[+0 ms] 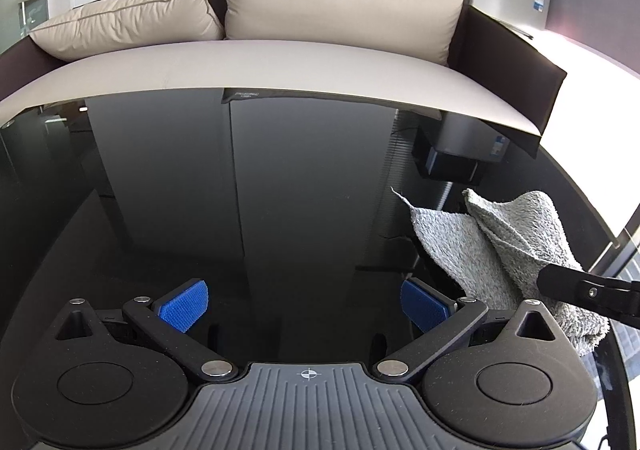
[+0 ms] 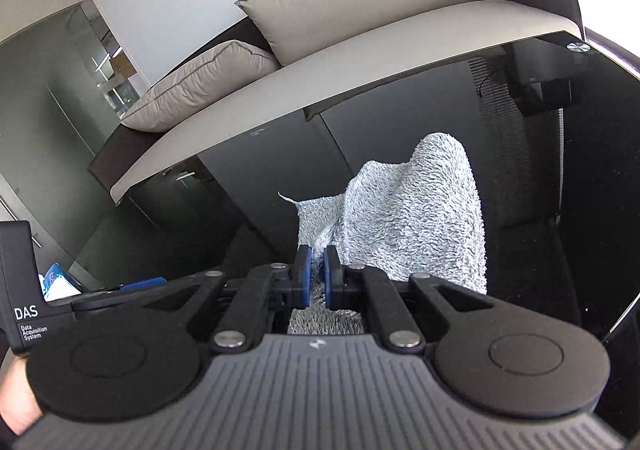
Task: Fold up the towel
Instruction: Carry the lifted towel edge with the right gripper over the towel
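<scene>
1. So, the towel [image 2: 404, 218] is grey and fluffy, and it is up off the table — bunched, with one big hump and a small pointy corner sticking out to the side.
2. It is not folded yet. I see no flat, neat layers anywhere, just a lumpy drape.
3. My right gripper [image 2: 316, 276] is pinched tight on the towel. The blue pads [image 2: 304, 274] are pressed together with the fluffy cloth squeezed between them, and more cloth hangs below.
4. My left gripper [image 1: 302, 308] has its pads wide apart, and nothing is between them. It hangs over a bare part of the table, with the towel off to its right side and not touching it.
5. From the left view I can see the tip of my right gripper poking in from the edge, with the towel draped around it.
6. The black table [image 1: 240, 190] is shiny like a mirror. Nothing else lies on the part I can see.
7. Behind the table sits a sofa [image 1: 280, 58] with pale cushions [image 1: 340, 2].
8. I think the job is only just starting — the towel is picked up, and that is all.
9. What is left, I think: lay it flat on the table, grab a second corner with my left gripper, bring one side over the other, and smooth it down.
</scene>
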### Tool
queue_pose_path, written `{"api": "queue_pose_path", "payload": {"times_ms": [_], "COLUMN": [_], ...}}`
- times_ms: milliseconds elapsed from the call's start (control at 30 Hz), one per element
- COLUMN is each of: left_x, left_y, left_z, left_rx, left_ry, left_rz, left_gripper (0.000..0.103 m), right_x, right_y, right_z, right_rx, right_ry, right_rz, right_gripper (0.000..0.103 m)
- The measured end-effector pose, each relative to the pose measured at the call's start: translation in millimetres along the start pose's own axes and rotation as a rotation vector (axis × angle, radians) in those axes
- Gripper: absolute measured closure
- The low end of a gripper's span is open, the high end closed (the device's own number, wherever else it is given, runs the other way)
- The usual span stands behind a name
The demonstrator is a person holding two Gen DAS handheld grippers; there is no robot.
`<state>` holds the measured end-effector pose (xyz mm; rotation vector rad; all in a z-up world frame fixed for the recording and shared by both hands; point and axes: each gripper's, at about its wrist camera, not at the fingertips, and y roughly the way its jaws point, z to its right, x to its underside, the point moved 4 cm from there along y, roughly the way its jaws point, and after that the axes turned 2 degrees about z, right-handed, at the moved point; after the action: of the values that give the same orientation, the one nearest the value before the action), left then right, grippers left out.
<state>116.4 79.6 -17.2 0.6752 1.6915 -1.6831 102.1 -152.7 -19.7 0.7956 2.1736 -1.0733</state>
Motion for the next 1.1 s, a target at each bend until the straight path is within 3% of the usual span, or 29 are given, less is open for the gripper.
{"api": "queue_pose_path", "payload": {"times_ms": [167, 333, 800, 1100], "left_x": [1, 0, 0, -1], "left_y": [2, 3, 2, 3], "left_z": [1, 0, -2, -5], "left_rx": [-0.001, -0.005, -0.007, -0.006], "left_ry": [0.006, 0.002, -0.002, -0.005], "left_rz": [-0.005, -0.007, -0.018, -0.016], "left_gripper": [0.001, 0.001, 0.001, 0.001], "right_x": [-11, -10, 20, 26], "right_y": [-6, -10, -6, -4], "right_z": [-2, -17, -17, -15], "right_rx": [-0.04, -0.09, -0.067, -0.06], "right_ry": [-0.016, -0.075, -0.176, -0.222], "right_rz": [0.023, -0.013, -0.186, -0.211], "right_gripper": [0.097, 0.097, 0.097, 0.096]}}
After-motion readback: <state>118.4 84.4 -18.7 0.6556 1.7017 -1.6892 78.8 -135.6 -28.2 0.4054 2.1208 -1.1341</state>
